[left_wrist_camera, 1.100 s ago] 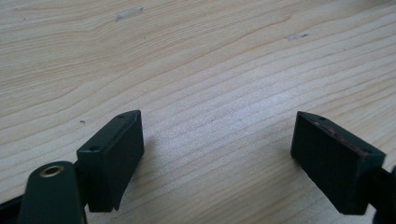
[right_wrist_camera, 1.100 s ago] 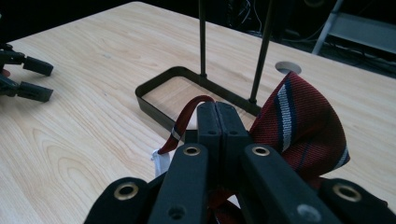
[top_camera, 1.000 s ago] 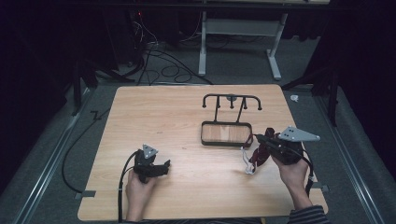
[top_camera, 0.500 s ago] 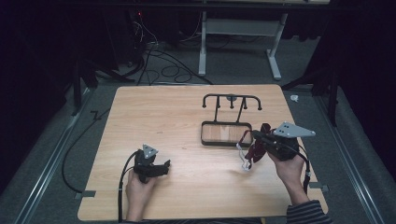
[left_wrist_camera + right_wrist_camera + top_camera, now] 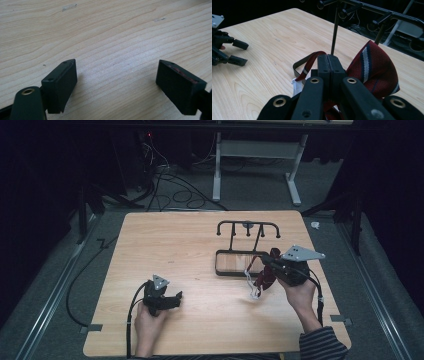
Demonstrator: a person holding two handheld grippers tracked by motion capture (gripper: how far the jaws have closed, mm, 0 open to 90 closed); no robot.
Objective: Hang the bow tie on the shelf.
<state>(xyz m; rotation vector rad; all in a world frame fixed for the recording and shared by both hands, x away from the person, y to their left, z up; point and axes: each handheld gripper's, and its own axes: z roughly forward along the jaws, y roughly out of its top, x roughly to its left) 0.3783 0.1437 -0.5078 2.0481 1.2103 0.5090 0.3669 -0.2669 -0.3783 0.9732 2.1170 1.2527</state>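
Striped bow tie pinched in right gripper; left gripper jaws spread, empty

Recording bench in a lab or studio room, dark surround.

Light wooden table on grey carpet floor; loose black cables on the floor at 11 o'clock; white metal desk frame at 12 o'clock; tape marks at the table's near corners; black metal rack with tray base at 2 o'clock on the tabletop; a person's hands work cabled handheld tools there.
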